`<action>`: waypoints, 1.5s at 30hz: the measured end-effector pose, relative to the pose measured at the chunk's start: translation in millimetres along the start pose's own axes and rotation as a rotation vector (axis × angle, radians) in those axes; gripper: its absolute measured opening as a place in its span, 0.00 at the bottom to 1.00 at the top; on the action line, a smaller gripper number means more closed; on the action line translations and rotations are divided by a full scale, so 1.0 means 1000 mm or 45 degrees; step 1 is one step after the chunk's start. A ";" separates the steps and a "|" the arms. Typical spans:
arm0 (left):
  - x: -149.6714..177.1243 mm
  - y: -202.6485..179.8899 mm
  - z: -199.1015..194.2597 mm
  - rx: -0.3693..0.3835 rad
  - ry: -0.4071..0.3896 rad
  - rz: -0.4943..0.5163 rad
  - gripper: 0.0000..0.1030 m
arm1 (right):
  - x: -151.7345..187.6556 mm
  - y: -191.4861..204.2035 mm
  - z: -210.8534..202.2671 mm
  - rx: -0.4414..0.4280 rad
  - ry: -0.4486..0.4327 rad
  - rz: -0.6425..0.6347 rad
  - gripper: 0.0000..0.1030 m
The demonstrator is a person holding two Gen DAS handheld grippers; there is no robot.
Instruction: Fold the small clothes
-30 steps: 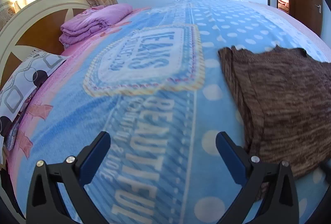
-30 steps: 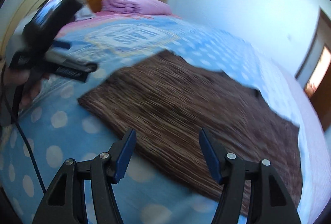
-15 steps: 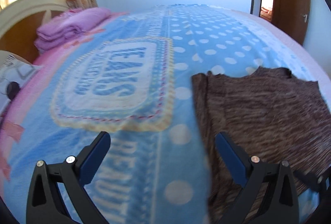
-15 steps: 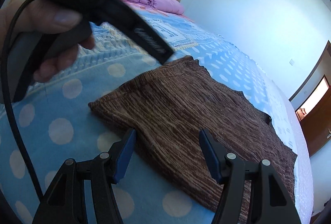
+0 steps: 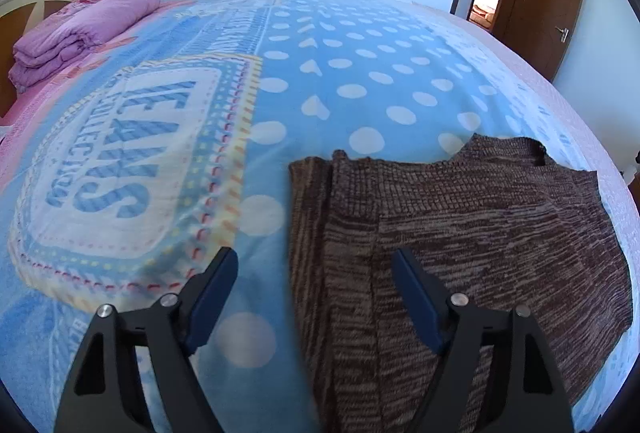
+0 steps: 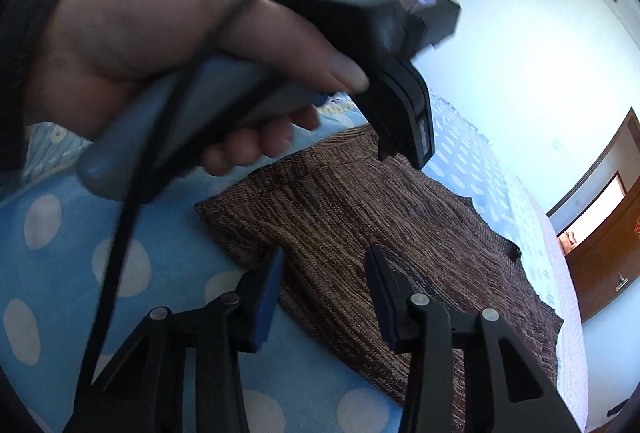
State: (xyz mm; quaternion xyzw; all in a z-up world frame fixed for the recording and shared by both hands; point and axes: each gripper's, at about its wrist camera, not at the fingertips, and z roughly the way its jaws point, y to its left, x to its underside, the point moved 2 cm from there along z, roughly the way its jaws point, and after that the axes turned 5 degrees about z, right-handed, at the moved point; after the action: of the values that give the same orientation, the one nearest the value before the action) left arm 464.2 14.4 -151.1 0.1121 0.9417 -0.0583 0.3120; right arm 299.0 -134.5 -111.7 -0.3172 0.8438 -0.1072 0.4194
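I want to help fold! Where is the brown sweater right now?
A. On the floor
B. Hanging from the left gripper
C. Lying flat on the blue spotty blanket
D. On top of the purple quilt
C: the brown sweater lies spread flat on the blue spotty blanket, and both open grippers grip nothing.

Brown marled knit garment (image 5: 460, 233); blue white-dotted blanket (image 5: 360, 81); purple folded quilt (image 5: 80, 29).

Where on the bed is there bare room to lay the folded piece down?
Free: the polka-dot stretch of the blue blanket beyond the brown knit garment, and the printed panel to its left. Crowded: the headboard end, taken by the folded purple bedding, and the near edge where the left hand-held gripper hovers.
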 end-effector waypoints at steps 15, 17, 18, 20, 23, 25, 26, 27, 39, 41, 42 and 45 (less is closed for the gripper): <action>-0.008 0.012 0.009 0.191 0.036 -0.138 0.10 | -0.002 0.009 -0.004 -0.064 -0.001 -0.036 0.04; -0.009 0.015 0.004 0.204 0.028 -0.158 0.09 | -0.003 0.000 -0.010 -0.113 -0.026 0.024 0.04; -0.011 0.018 0.001 0.232 0.027 -0.189 0.09 | -0.003 -0.007 -0.014 -0.148 -0.040 0.071 0.04; -0.015 0.022 -0.007 0.283 0.025 -0.237 0.09 | -0.004 -0.015 -0.019 -0.192 -0.048 0.140 0.04; -0.021 0.020 -0.016 0.302 0.017 -0.235 0.09 | -0.004 -0.027 -0.026 -0.251 -0.066 0.234 0.03; -0.024 0.015 -0.021 0.298 0.015 -0.216 0.09 | -0.003 -0.036 -0.028 -0.287 -0.073 0.293 0.03; -0.025 0.013 -0.023 0.303 0.016 -0.212 0.09 | -0.003 -0.042 -0.030 -0.308 -0.075 0.328 0.03; -0.026 0.011 -0.025 0.308 0.013 -0.214 0.09 | -0.002 -0.046 -0.034 -0.320 -0.082 0.362 0.03; -0.059 -0.038 -0.071 0.420 -0.072 -0.237 0.08 | 0.022 -0.113 -0.073 -0.334 -0.179 0.601 0.03; -0.065 -0.050 -0.077 0.426 -0.090 -0.214 0.08 | 0.031 -0.127 -0.077 -0.345 -0.178 0.661 0.03; -0.069 -0.057 -0.079 0.440 -0.094 -0.206 0.08 | 0.035 -0.132 -0.078 -0.347 -0.177 0.680 0.03; -0.076 -0.077 -0.082 0.456 -0.101 -0.178 0.08 | 0.050 -0.151 -0.080 -0.351 -0.170 0.745 0.03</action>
State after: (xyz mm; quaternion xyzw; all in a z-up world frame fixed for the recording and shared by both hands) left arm 457.2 -59.1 -36.8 0.0978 0.9087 -0.2507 0.3191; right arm 281.9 -290.0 -26.5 -0.1213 0.8763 0.1543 0.4399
